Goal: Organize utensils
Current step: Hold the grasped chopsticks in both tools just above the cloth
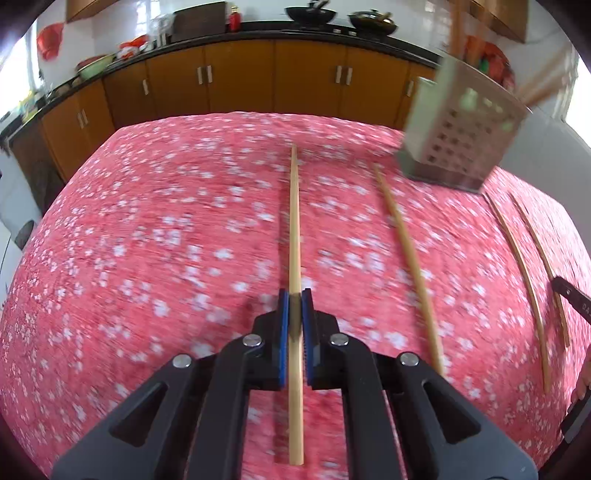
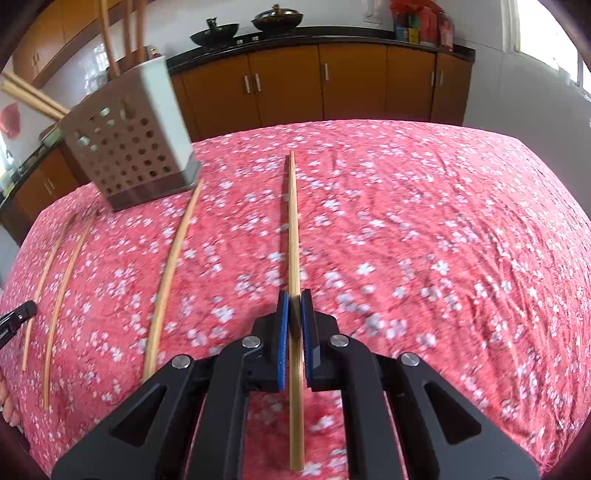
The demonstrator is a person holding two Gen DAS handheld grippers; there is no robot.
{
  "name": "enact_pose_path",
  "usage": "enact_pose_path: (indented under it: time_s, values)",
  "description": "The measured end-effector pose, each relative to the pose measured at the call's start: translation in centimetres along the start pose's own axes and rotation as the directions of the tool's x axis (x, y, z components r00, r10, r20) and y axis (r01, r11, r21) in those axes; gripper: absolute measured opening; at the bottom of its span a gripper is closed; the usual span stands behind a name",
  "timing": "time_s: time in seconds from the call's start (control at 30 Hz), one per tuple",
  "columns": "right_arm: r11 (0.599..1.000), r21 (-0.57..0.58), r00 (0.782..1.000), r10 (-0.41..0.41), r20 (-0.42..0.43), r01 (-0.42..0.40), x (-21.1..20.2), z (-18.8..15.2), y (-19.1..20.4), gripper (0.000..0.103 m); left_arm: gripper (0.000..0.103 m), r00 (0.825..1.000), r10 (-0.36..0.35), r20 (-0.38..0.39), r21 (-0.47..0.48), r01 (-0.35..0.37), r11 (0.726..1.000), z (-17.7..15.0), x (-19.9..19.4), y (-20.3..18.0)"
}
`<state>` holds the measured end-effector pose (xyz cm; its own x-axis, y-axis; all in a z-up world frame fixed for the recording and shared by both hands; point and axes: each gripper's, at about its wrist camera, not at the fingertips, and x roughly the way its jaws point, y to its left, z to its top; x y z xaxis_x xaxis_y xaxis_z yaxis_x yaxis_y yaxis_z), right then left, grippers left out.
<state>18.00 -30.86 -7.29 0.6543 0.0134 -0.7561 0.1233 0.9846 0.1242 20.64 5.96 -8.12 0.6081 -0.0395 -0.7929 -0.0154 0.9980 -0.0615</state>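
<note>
In the left wrist view my left gripper [image 1: 294,299] is shut on a bamboo chopstick [image 1: 294,221] that runs straight ahead between the blue pads [image 1: 283,325]. My right gripper [image 2: 294,299] is shut on another chopstick [image 2: 293,229] in the same way. A perforated metal utensil holder [image 1: 461,129] [image 2: 129,147] stands on the red floral tablecloth [image 1: 166,240] with several chopsticks in it. Three loose chopsticks lie on the cloth between the two grippers [image 1: 410,266] [image 2: 170,273]. The tip of the other gripper shows at each view's edge [image 1: 570,295] [image 2: 16,317].
Orange kitchen cabinets [image 1: 240,77] with a dark countertop run behind the table and carry woks [image 1: 312,14] and bottles. The table's far edge [image 2: 369,122] lies just past the holder. A person's fingers [image 1: 581,384] show at the right edge.
</note>
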Motion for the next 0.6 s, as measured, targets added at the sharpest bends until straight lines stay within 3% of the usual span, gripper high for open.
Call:
enact_pose_path:
  time_s: [0.6]
  values:
    - [1.0,-0.007,1.0,-0.024,0.005,0.024,0.9,0.4,0.1,0.008,0.01,0.998,-0.055,0.031,-0.045,0.056,0.997,-0.4,-0.2,1.7]
